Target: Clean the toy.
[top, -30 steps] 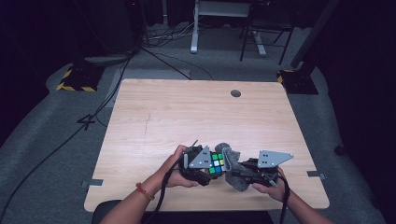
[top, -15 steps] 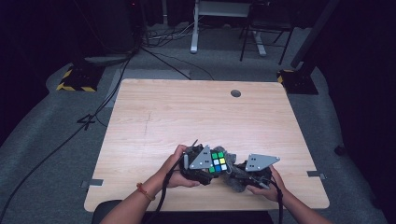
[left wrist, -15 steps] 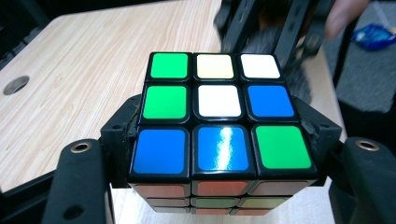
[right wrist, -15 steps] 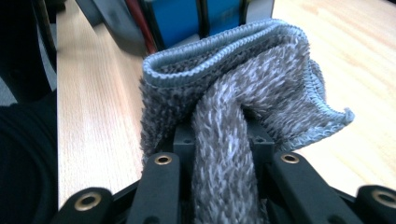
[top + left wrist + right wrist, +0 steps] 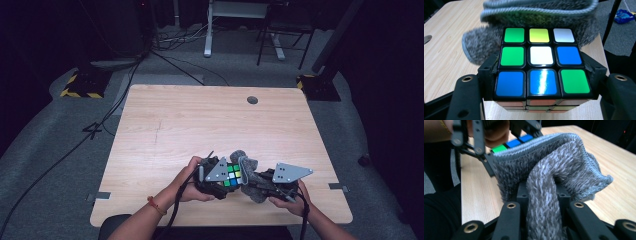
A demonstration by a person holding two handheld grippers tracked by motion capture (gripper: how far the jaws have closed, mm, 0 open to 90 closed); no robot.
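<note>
A scrambled puzzle cube [image 5: 540, 62] with green, blue, white and yellow stickers on top sits clamped between the black jaws of my left gripper [image 5: 541, 82], a little above the table. In the high view the cube [image 5: 232, 175] is near the table's front edge, with the left gripper [image 5: 220, 176] shut on it. My right gripper [image 5: 255, 182] is shut on a grey fluffy cloth [image 5: 554, 182], which drapes against the cube's far side. The same cloth [image 5: 534, 15] rises behind the cube in the left gripper view and bunches up at the cube's right in the high view [image 5: 247, 165].
The wooden table [image 5: 200, 125] has a round cable hole [image 5: 252, 100] at the back right. A person's hands and forearms come in at the front edge. Desk legs, cables and yellow-black striped bases stand on the grey floor beyond.
The right gripper and the cloth have shifted slightly left, closer against the cube. The left gripper and cube have stayed in place.
</note>
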